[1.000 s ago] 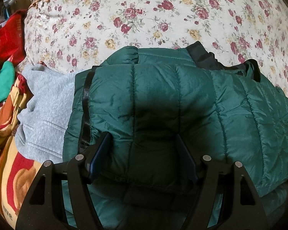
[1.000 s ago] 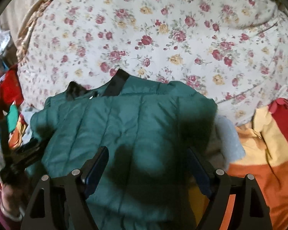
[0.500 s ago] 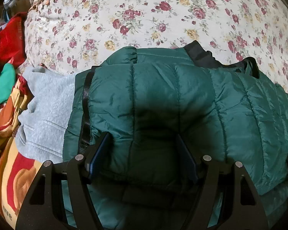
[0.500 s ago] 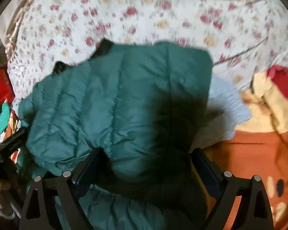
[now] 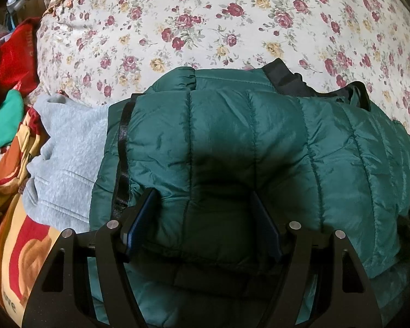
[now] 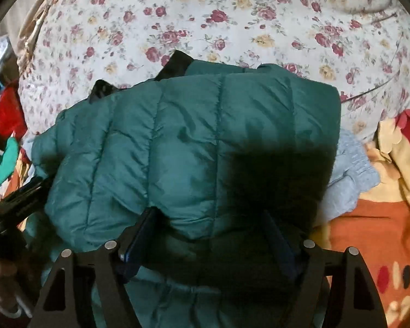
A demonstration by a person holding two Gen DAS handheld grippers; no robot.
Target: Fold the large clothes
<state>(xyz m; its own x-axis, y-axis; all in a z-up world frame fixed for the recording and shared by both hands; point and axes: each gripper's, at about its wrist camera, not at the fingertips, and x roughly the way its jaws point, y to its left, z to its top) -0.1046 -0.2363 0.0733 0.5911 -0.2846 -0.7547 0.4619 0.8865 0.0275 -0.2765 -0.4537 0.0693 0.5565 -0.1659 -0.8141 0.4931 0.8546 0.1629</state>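
The green puffer jacket lies folded in a thick bundle on the floral bedspread, partly over a grey fleece garment that shows at both its ends. Its long axis runs crosswise to both grippers, with the black collar on the jacket's far edge. The left gripper stands over the jacket's near edge toward the end where most of the grey fleece shows, with a padded fold between its fairly wide jaws; the pads seem to press the fabric. The right gripper is at the near edge toward the other end; its jaws have just been closing, a puffy fold bulges between them, and the pads appear to meet it. Both are about equally near, so the next move probably needs both together.
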